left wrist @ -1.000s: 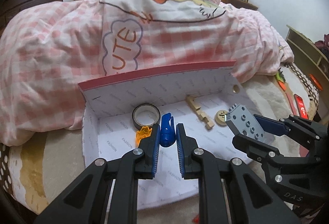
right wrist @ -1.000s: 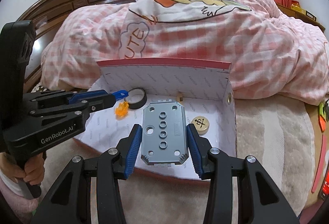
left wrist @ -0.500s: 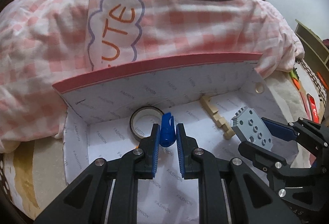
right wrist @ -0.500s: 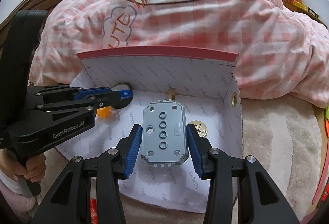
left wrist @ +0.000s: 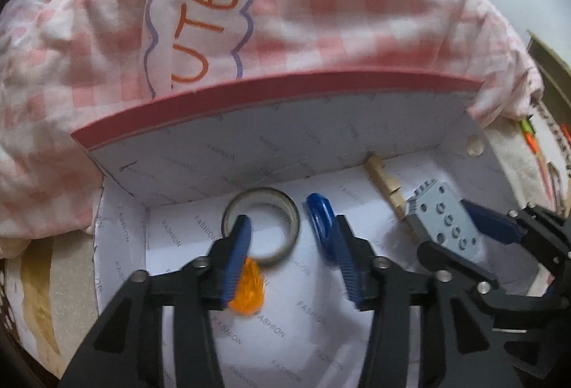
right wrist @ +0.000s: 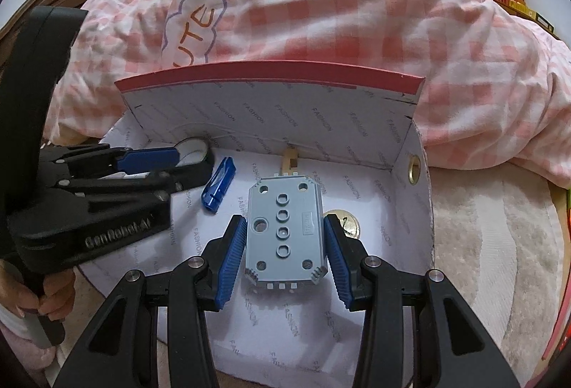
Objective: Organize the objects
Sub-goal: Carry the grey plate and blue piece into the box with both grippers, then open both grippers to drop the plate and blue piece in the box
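A white box with a red rim stands open against the bed. My left gripper is open over its floor; the blue piece lies loose in the box beside the right finger. A tape roll and an orange piece lie under the left gripper. My right gripper is shut on the grey plate with holes, held above the box floor.
A wooden block piece lies by the back wall. A round wooden disc lies under the grey plate. The pink checked quilt rises behind the box. A beige rug lies to the right.
My left gripper has opened and let go of the blue piece, which now lies in the box. Both grippers moved forward, deeper over the box. The right gripper still holds the grey plate.
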`<state>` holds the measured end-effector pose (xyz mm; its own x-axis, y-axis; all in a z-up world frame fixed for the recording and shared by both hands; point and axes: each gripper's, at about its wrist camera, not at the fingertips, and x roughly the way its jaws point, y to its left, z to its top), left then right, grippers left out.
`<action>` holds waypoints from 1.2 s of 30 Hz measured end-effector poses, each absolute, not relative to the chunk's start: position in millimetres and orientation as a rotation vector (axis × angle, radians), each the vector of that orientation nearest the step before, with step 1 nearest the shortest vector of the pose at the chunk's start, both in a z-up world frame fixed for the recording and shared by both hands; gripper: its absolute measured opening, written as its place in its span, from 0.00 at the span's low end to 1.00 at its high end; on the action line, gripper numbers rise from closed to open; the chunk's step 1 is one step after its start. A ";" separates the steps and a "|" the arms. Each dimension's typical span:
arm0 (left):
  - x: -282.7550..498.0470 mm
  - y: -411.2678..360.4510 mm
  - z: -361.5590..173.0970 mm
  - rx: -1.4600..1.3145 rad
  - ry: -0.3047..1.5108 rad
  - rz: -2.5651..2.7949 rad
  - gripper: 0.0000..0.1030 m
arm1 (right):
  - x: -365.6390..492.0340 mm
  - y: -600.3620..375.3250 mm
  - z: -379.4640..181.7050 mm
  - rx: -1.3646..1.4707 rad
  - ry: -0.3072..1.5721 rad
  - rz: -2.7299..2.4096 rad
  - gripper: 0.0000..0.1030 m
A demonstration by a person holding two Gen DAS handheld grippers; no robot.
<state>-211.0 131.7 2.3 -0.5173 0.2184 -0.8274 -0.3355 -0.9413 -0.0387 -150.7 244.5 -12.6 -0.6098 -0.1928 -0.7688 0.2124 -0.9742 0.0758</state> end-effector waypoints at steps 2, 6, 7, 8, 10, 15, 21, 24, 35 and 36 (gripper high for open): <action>-212.8 130.1 1.2 -1.340 0.160 2.482 0.53 | -153.6 242.7 -16.1 1.263 0.046 -2.635 0.44; -219.3 121.3 -3.3 -1.376 0.062 2.483 0.61 | -156.0 233.7 -20.4 1.246 0.130 -2.666 0.47; -219.8 120.3 -4.2 -1.377 0.051 2.487 0.62 | -156.4 230.3 -22.0 1.231 0.162 -2.671 0.53; -220.2 119.8 -5.0 -1.384 0.041 2.488 0.63 | -156.9 227.1 -23.4 1.222 0.186 -2.673 0.55; -221.5 119.0 -6.3 -1.395 0.028 2.487 0.67 | -156.7 220.1 -26.3 1.203 0.254 -2.688 0.61; -223.3 116.7 -9.4 -1.409 -0.005 2.483 0.69 | -156.3 215.5 -28.3 1.192 0.279 -2.700 0.64; -222.1 118.2 -10.9 -1.408 0.002 2.485 0.70 | -155.4 214.4 -28.0 1.189 0.277 -2.699 0.64; -221.3 117.9 -11.5 -1.411 -0.003 2.488 0.70 | -155.0 213.0 -27.6 1.186 0.279 -2.695 0.64; -212.8 119.9 -8.6 -1.421 0.028 2.481 0.69 | -144.9 214.9 -13.8 1.188 0.170 -2.657 0.64; -210.5 120.4 -6.8 -1.415 0.034 2.483 0.69 | -143.2 215.3 -12.0 1.182 0.167 -2.660 0.64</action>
<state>-210.5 120.4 -6.8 -0.4796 0.2316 -0.8463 -0.2546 -0.9598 -0.1184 -143.2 215.3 -12.0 -0.6501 -0.1583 -0.7432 0.2501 -0.9681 -0.0126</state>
